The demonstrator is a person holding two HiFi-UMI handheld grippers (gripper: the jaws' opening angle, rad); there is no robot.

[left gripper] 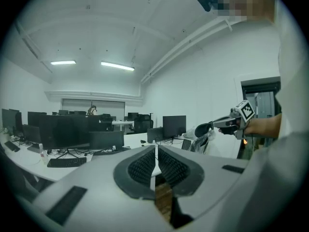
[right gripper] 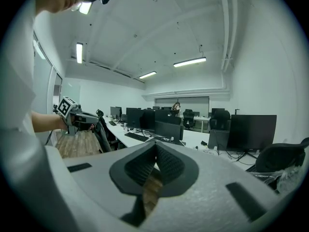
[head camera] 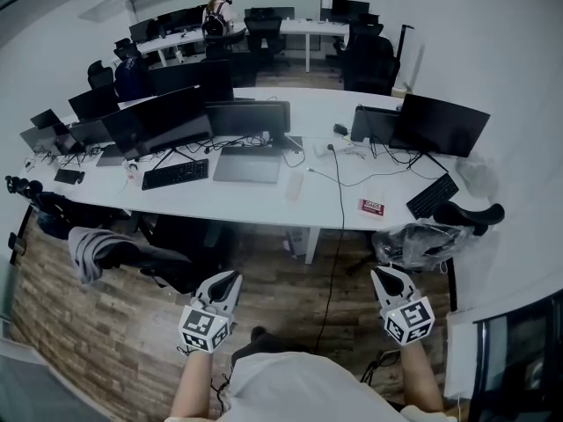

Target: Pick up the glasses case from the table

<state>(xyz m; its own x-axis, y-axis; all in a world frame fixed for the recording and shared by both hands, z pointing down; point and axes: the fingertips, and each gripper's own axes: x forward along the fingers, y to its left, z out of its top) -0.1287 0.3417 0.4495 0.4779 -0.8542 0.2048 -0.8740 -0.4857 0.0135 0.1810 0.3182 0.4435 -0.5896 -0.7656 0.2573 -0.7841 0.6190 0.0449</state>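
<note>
Both grippers hang over the wooden floor, short of the long white desk point(head camera: 264, 205). In the head view my left gripper point(head camera: 229, 279) and my right gripper point(head camera: 384, 275) point toward the desk, each with its jaws together and nothing between them. The left gripper view shows its pads point(left gripper: 145, 166) meeting at the tips; the right gripper view shows the same with its pads point(right gripper: 166, 163). A small pale oblong thing point(head camera: 294, 185) lies on the desk near a laptop; I cannot tell whether it is the glasses case.
Monitors point(head camera: 158, 121), a keyboard point(head camera: 175, 174), a laptop point(head camera: 248, 163), a red-and-white card point(head camera: 371, 207) and cables point(head camera: 339, 183) crowd the desk. Office chairs point(head camera: 114, 253) and a plastic-covered chair point(head camera: 422, 240) stand in front of it. A person point(head camera: 215, 14) sits at a far desk.
</note>
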